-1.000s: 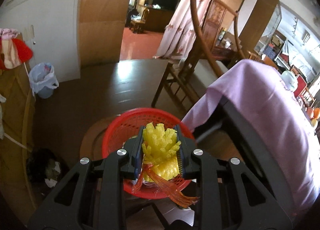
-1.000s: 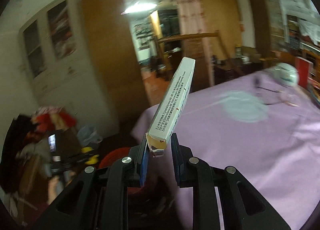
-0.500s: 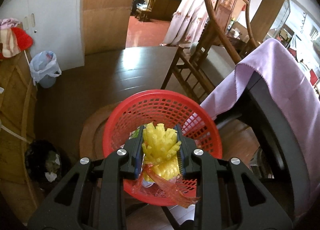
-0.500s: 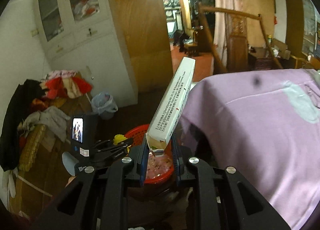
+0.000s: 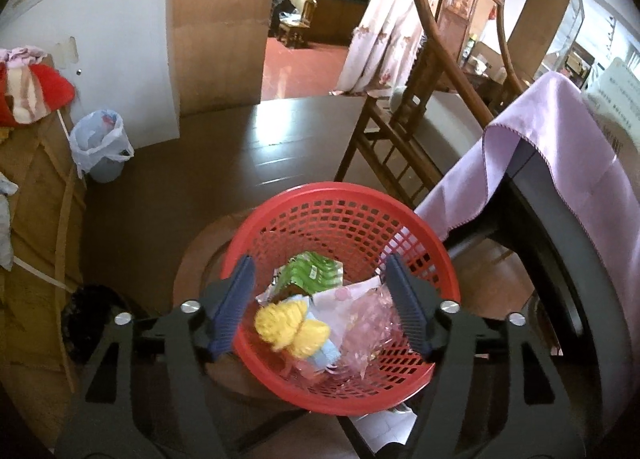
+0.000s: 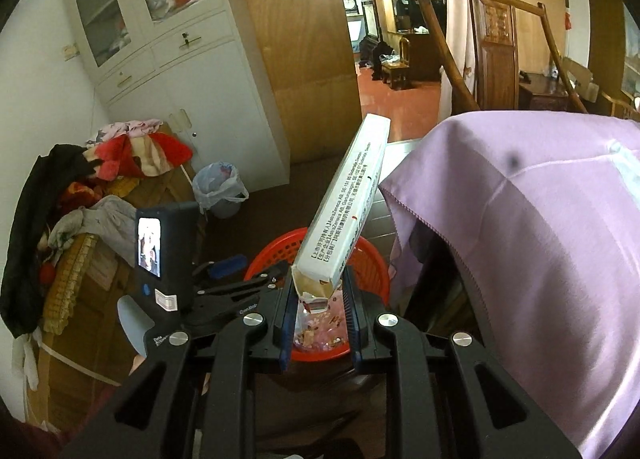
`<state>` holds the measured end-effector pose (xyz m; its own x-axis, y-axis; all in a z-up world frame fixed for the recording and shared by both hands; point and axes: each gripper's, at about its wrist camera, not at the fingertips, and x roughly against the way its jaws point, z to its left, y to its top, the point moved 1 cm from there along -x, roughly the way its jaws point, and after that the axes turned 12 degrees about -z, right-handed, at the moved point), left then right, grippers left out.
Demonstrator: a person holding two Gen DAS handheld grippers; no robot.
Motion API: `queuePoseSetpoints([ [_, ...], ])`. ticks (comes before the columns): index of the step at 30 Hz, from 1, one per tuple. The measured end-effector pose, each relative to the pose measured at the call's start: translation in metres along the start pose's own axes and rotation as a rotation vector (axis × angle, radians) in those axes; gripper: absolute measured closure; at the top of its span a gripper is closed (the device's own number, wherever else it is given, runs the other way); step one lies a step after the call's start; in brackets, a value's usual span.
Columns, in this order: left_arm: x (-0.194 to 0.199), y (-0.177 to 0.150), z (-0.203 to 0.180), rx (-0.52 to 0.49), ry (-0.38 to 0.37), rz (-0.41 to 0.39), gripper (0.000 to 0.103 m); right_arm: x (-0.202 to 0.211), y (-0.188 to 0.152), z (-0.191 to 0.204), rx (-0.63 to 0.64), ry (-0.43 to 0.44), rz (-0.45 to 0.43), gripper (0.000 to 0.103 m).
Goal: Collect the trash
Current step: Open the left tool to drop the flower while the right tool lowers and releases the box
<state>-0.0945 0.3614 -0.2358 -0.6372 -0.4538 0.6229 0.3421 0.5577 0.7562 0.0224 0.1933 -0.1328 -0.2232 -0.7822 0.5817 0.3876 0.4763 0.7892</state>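
Observation:
A red mesh basket (image 5: 400,219) sits on a round wooden stool below my left gripper (image 5: 320,307), which is open above it. A yellow foam fruit net (image 5: 290,325) lies blurred in the basket, beside a green wrapper (image 5: 314,269) and pink plastic film (image 5: 372,311). My right gripper (image 6: 318,309) is shut on a long white carton (image 6: 346,207), torn at its lower end, and holds it tilted above the basket (image 6: 370,261). The left gripper body with its phone (image 6: 150,245) shows in the right wrist view.
A table under a purple cloth (image 6: 540,251) stands right of the basket. A wooden chair (image 5: 416,107) stands behind it. A small bin with a white bag (image 5: 100,147) sits by the white cabinet. Clothes (image 6: 120,155) are piled at the left.
My left gripper has opened and the yellow fruit net has dropped into the basket. My right gripper has carried the carton closer, over the basket.

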Motion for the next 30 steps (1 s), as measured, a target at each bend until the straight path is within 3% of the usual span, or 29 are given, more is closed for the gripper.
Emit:
queuePoseSetpoints([
  [6,0.011,0.015,0.029,0.065,0.105,-0.029,0.022,-0.006,-0.003,0.008,0.025,0.011,0.019,0.081],
  [13,0.039,0.034,0.083,0.219,0.232,-0.095,0.021,-0.016,-0.004,0.017,0.032,0.021,0.038,0.081],
  [17,0.051,0.04,0.099,0.302,0.216,-0.12,0.018,-0.032,-0.007,0.029,0.058,0.033,0.071,0.081],
  [30,0.05,0.037,0.129,0.377,0.259,-0.116,0.016,-0.134,-0.049,0.046,0.099,0.051,0.304,0.081],
])
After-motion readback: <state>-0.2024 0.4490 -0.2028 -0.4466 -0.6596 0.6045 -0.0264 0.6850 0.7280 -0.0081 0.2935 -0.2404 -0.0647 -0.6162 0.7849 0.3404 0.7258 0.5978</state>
